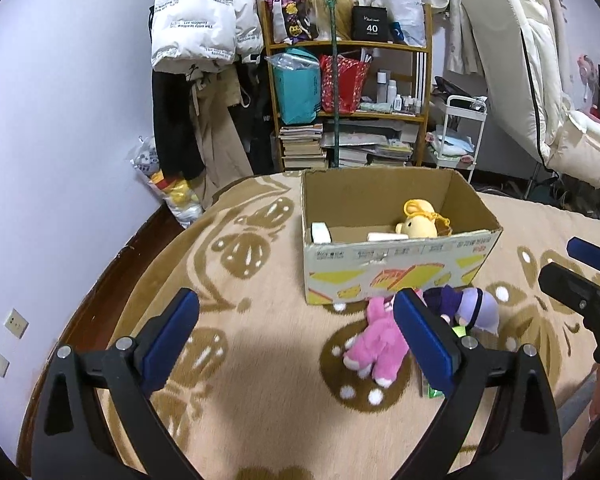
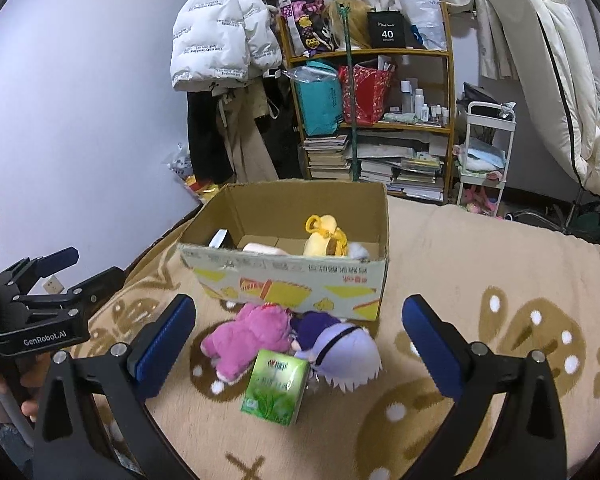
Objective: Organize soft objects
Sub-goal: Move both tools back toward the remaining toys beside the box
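Note:
An open cardboard box (image 1: 400,272) (image 2: 292,280) stands on a beige patterned blanket. Inside it lie a yellow plush doll (image 1: 420,220) (image 2: 326,238) and white packets (image 1: 320,233). In front of the box lie a pink plush toy (image 1: 376,344) (image 2: 248,338), a purple-haired doll (image 1: 470,308) (image 2: 340,346) and a green tissue pack (image 2: 275,386). My left gripper (image 1: 296,344) is open and empty above the blanket, left of the pink toy. My right gripper (image 2: 300,344) is open and empty, held above the toys and tissue pack.
A wooden shelf (image 1: 348,44) with bags, bottles and book stacks stands behind the bed. Coats (image 1: 196,24) hang at the left wall. A white trolley (image 1: 460,136) and a folded mattress (image 1: 540,80) stand at the right. The blanket (image 1: 260,380) drops off at the left edge.

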The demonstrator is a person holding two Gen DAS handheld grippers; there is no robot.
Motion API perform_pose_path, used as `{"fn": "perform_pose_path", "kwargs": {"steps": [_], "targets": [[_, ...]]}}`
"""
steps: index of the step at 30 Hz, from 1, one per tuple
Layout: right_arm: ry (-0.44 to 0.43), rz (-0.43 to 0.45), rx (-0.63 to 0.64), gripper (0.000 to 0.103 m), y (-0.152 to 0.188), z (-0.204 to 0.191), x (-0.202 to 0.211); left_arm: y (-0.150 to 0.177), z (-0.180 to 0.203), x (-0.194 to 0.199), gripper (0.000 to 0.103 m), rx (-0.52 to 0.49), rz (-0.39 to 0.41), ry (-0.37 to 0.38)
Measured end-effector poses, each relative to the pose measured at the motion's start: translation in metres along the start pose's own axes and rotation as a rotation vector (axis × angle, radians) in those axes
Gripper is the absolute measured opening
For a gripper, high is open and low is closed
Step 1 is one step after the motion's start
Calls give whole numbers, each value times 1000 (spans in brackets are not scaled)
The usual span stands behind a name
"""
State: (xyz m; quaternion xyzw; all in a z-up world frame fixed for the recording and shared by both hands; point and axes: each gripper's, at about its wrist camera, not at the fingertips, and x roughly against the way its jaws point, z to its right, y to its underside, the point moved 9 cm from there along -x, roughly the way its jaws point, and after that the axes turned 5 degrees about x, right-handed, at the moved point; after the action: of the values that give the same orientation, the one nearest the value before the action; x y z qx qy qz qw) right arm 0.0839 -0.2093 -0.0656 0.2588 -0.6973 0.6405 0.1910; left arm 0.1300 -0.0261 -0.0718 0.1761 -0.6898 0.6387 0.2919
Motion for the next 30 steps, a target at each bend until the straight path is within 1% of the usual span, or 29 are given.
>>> {"fn": "perform_pose_path", "kwargs": {"steps": [4, 17, 26, 30], "targets": [[-1, -16, -5, 103, 7, -1, 0, 6, 1, 2, 97, -11, -11, -6], [14, -62, 3, 103, 23, -6, -9, 16, 5, -8, 97, -20, -59, 4], [31, -139, 22, 103, 37, -8, -29, 23, 18, -25, 97, -61, -90, 20], [23, -181, 2, 103, 45, -7, -36, 28, 23, -33, 97, -68, -110, 31]]}}
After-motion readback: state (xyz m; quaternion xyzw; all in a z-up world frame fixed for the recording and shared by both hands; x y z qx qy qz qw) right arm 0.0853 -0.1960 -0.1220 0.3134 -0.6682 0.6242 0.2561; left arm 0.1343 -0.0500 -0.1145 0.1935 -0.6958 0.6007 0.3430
